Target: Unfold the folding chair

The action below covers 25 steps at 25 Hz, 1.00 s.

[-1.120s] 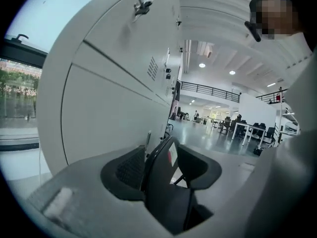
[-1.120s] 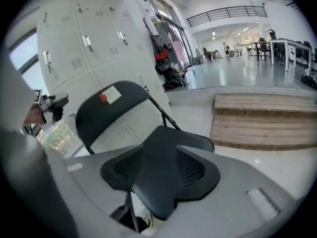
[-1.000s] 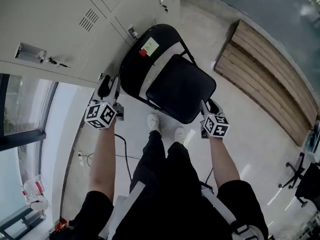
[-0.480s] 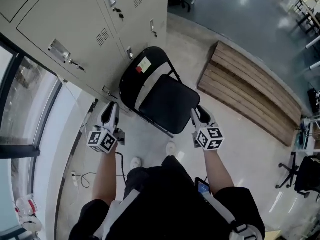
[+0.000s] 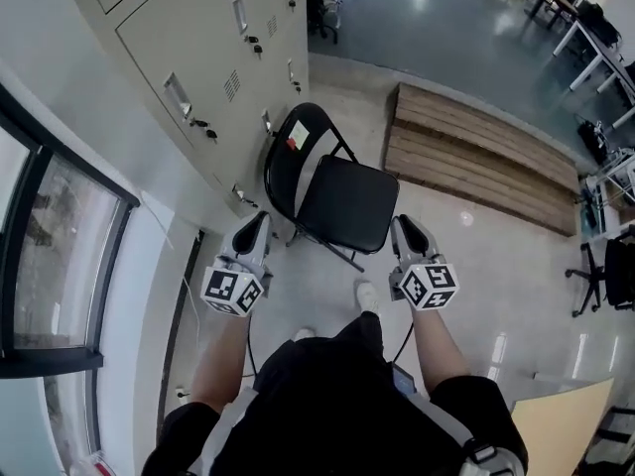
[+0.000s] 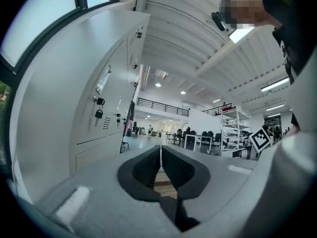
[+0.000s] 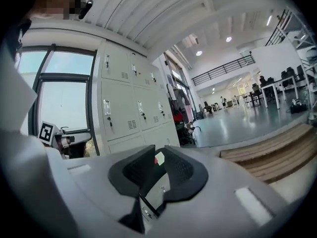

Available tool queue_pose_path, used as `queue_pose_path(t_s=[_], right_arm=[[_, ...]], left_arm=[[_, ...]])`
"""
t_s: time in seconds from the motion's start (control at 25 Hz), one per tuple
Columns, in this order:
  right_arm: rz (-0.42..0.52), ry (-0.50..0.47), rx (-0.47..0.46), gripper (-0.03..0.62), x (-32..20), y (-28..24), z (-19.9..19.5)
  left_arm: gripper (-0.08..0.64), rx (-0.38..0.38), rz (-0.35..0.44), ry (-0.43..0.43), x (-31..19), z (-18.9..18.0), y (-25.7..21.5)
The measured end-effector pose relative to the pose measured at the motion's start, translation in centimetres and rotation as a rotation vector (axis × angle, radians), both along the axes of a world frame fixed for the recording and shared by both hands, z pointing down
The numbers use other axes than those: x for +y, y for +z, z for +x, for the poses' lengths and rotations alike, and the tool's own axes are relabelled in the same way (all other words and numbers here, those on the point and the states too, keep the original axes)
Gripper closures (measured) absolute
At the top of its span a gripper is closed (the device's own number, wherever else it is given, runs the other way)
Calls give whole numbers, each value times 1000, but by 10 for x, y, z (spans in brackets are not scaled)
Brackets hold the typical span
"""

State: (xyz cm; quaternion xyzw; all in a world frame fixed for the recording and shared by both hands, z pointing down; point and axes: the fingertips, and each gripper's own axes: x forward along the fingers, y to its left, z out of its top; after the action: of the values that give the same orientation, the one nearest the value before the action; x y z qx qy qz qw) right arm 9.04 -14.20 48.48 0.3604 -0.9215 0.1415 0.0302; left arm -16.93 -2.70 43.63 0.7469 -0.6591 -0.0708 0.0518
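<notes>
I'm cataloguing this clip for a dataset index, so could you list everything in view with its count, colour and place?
folding chair: one, black, unfolded, standing on the floor beside the lockers
lockers: one row, beige, upper left along the wall
wooden platform: one, brown slats, right of the chair
window: one, dark frame, far left
office chair: one, black, far right edge
shoe: one visible, white, on the floor in front of the chair
left gripper: one, grey-white, held near the chair's left side, fingers closing with nothing between them
right gripper: one, grey-white, held near the chair's right side, fingers closing with nothing between them
</notes>
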Motion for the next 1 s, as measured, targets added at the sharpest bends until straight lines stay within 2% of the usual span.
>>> queue_pose_path(t_s=[0.24, 0.4, 0.6, 0.8, 1.0], right_arm=[[62, 100, 13, 532, 63, -34, 30], [95, 157, 40, 538, 86, -50, 72], [153, 213, 44, 572, 109, -76, 133], [144, 270, 51, 589, 126, -80, 201], [147, 344, 35, 589, 137, -82, 247]], left_arm=[[560, 41, 22, 68, 34, 1, -17], [560, 60, 61, 112, 43, 26, -32], [560, 58, 112, 188, 41, 84, -52], [560, 67, 104, 275, 38, 163, -50], [560, 52, 91, 361, 29, 233, -45]])
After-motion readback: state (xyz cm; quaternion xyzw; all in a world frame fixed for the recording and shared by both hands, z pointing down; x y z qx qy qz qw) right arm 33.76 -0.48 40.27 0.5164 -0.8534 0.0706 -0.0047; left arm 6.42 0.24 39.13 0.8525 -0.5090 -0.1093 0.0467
